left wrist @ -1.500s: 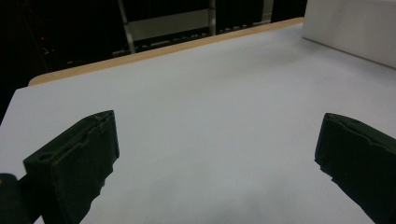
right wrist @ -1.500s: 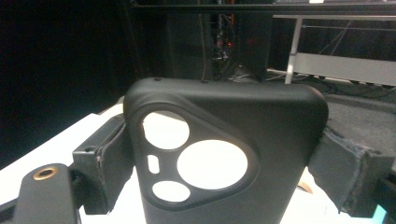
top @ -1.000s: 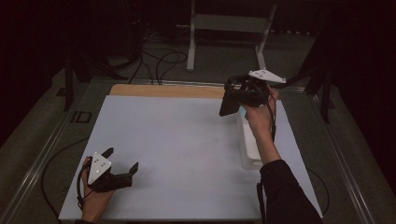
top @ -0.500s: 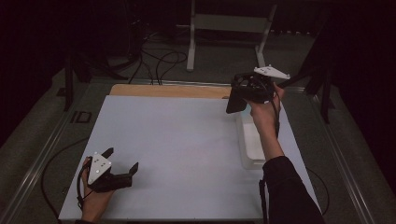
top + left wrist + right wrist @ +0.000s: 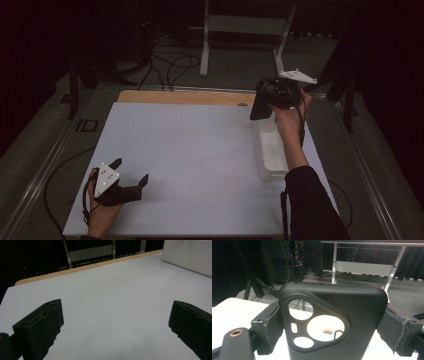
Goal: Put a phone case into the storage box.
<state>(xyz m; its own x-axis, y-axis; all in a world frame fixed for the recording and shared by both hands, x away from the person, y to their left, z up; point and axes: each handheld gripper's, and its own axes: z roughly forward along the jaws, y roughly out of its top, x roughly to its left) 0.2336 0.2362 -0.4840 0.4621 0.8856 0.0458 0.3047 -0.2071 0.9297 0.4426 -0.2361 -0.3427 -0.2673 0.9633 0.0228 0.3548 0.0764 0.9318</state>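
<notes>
The right gripper (image 5: 265, 102) is raised above the far right of the white surface (image 5: 200, 155), its fingers (image 5: 268, 325) clamped on the sides of a black phone case (image 5: 332, 322) held upright over a white tray (image 5: 270, 150). The left gripper (image 5: 131, 175) rests near the front left, fingers (image 5: 40, 327) spread wide, holding nothing.

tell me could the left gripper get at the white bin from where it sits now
Probably yes. The left gripper rests open at the near left of the table, and only bare tabletop lies between it and the white bin on the right side, though the stretch across is long.
</notes>
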